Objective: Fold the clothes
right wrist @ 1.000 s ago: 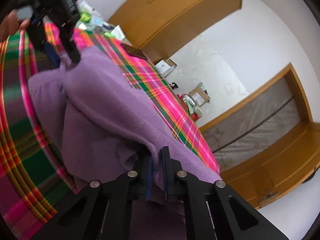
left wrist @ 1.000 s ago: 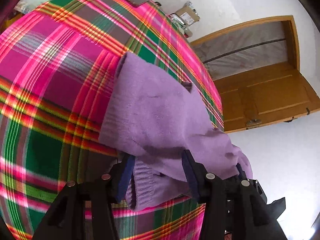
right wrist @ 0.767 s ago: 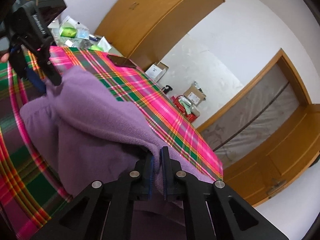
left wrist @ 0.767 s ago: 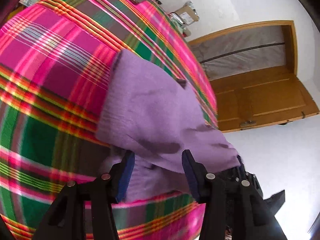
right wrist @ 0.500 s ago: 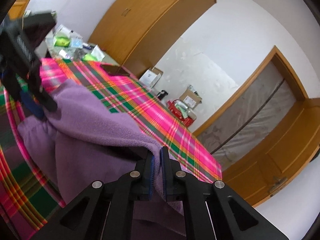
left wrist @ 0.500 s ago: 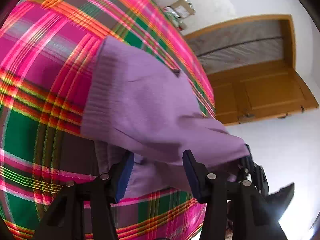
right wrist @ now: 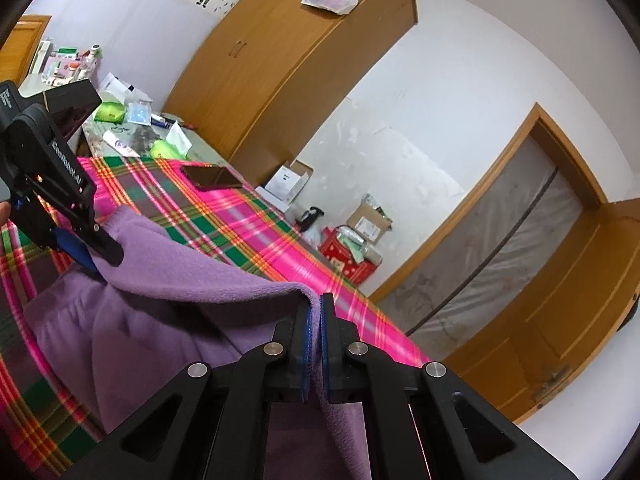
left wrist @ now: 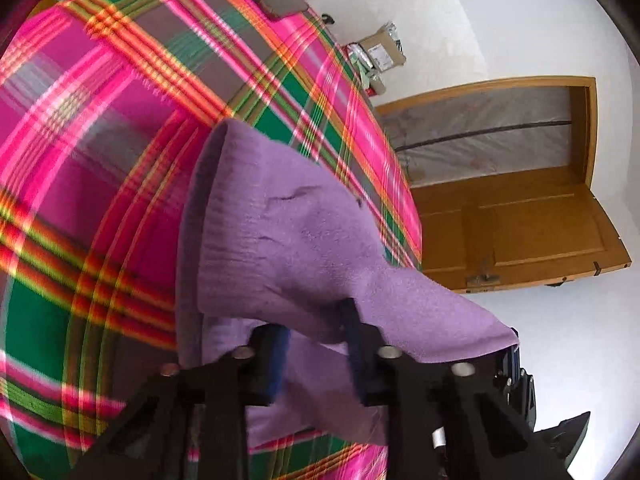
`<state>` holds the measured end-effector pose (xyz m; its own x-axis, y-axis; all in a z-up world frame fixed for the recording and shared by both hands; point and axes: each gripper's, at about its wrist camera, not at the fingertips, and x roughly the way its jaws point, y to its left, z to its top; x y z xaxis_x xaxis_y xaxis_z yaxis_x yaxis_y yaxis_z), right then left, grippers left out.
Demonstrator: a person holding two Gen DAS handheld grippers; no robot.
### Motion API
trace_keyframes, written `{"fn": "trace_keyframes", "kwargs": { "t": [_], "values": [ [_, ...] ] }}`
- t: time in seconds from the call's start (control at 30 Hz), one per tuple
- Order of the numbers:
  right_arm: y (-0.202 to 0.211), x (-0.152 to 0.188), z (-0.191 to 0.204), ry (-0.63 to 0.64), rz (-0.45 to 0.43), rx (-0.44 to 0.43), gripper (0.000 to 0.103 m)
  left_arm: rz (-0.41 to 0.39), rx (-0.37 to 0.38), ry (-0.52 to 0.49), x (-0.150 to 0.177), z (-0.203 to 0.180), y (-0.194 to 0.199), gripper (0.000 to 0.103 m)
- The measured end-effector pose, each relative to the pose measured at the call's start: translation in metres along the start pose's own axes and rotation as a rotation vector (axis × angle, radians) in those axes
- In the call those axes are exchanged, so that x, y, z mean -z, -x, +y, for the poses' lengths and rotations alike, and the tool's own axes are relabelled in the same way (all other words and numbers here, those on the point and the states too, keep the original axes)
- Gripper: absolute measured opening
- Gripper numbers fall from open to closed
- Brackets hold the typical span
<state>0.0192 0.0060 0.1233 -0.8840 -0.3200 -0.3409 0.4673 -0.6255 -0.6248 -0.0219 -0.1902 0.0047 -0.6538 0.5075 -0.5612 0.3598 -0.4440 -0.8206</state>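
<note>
A purple fleece garment (left wrist: 288, 232) lies partly folded on a pink and green plaid bedspread (left wrist: 100, 140). My left gripper (left wrist: 314, 352) is at its near hem, jaws closing, with a loose fold of the cloth between them and a gap still showing. In the right wrist view the left gripper (right wrist: 98, 260) sits at the garment's (right wrist: 180, 300) far left corner. My right gripper (right wrist: 315, 308) is shut on the garment's upper edge and holds it raised off the bedspread (right wrist: 248, 216). The edge runs as a ridge between the two grippers.
A dark phone (right wrist: 210, 178) lies on the bedspread farther back. Beyond it are a cluttered desk (right wrist: 132, 128) and a tall wooden wardrobe (right wrist: 300, 60). Cardboard boxes (left wrist: 380, 52) stand by the wall, near a wooden door (left wrist: 520, 232).
The left jaws have narrowed around the garment's hem. The right gripper has risen with the cloth edge, lifting the top layer higher off the bedspread.
</note>
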Motion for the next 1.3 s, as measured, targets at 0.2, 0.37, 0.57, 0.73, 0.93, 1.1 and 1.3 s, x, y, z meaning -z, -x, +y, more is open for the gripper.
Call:
{"fn": "trace_keyframes", "kwargs": {
  "t": [0.2,0.37,0.57,0.73,0.93,1.1,1.3],
  "values": [
    [-0.024,-0.015,-0.006,-0.015,0.008,0.0,0.004,-0.112,0.022,-0.04,-0.017,-0.012,0.011,0.012],
    [-0.047,-0.023,-0.007,-0.046,0.027,-0.015,0.004,-0.155,-0.011,-0.085,-0.039,-0.02,0.017,0.012],
    [-0.077,-0.037,-0.01,-0.059,0.056,-0.014,0.004,-0.174,-0.038,-0.122,-0.063,-0.021,0.018,0.004],
    [-0.1,-0.05,-0.016,-0.068,0.068,0.003,0.003,-0.207,-0.073,-0.177,-0.08,-0.034,0.017,0.003],
    [-0.128,-0.062,-0.023,-0.107,0.091,-0.003,0.003,-0.215,-0.112,-0.196,-0.1,-0.04,0.014,0.003],
    [-0.139,-0.059,-0.011,-0.107,0.109,-0.043,0.002,-0.214,-0.138,-0.195,-0.11,-0.037,0.002,0.003],
    [-0.137,-0.056,-0.015,-0.101,0.132,-0.195,0.005,-0.233,-0.167,-0.18,-0.122,-0.03,-0.001,0.003]
  ]
}}
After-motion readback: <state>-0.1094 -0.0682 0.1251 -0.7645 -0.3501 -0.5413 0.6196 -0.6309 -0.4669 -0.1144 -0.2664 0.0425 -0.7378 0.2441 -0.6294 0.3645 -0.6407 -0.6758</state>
